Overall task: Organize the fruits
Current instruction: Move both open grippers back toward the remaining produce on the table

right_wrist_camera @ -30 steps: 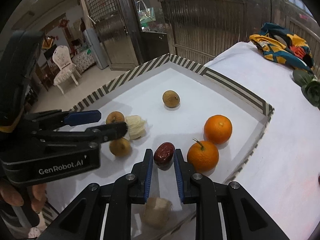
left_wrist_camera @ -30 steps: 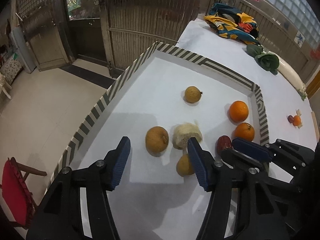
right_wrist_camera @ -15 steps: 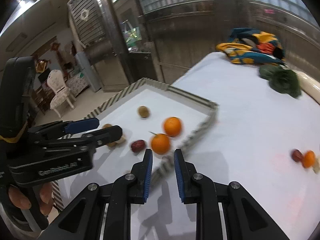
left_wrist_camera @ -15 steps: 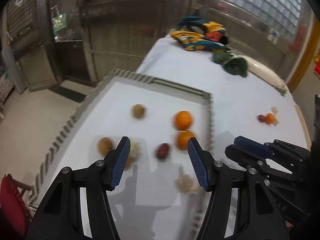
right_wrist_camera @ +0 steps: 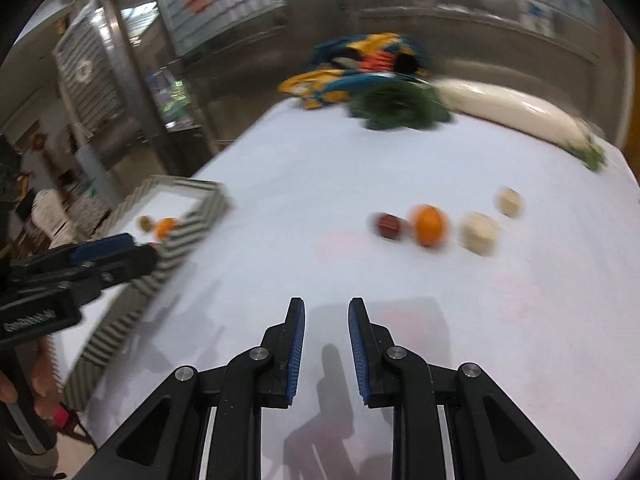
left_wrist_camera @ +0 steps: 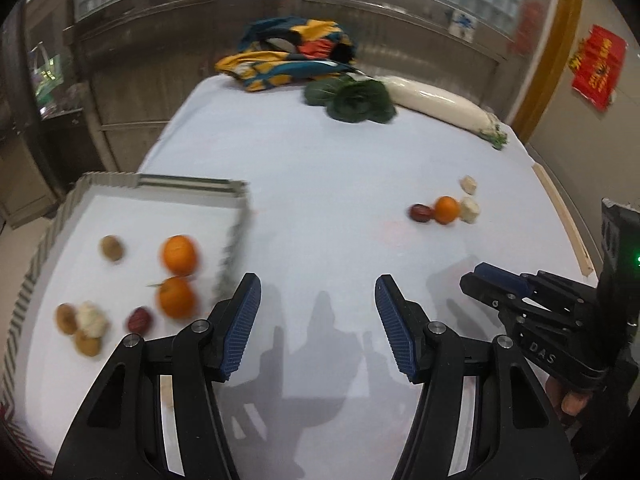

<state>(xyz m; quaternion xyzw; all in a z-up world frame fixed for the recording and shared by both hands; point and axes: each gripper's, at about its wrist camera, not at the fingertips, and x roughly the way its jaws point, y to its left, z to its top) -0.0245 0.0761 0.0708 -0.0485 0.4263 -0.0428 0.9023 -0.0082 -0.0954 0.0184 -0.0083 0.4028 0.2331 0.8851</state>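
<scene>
A striped-rimmed tray [left_wrist_camera: 236,216] lies at the left and holds two oranges [left_wrist_camera: 178,254], a red date [left_wrist_camera: 139,319], brown round fruits [left_wrist_camera: 111,247] and a pale piece [left_wrist_camera: 93,316]. Further right on the white table sit a loose date [right_wrist_camera: 388,225], a small orange [right_wrist_camera: 429,225] and two pale chunks [right_wrist_camera: 479,233]. My left gripper [left_wrist_camera: 318,296] is open and empty over bare cloth beside the tray's right rim. My right gripper [right_wrist_camera: 326,304] is shut with nothing in it, short of the loose fruit group. The picture is motion-blurred.
At the table's far end lie a colourful cloth [left_wrist_camera: 292,52], a dark green leafy vegetable [left_wrist_camera: 358,98] and a long white radish [left_wrist_camera: 436,102]. A wooden strip [left_wrist_camera: 560,216] runs along the right table edge. The tray's rim [right_wrist_camera: 180,236] stands between the two grippers.
Both grippers have swung right, from over the tray to the bare table. The red date once at the right fingertips now lies in the tray. Neither jaw opening changed.
</scene>
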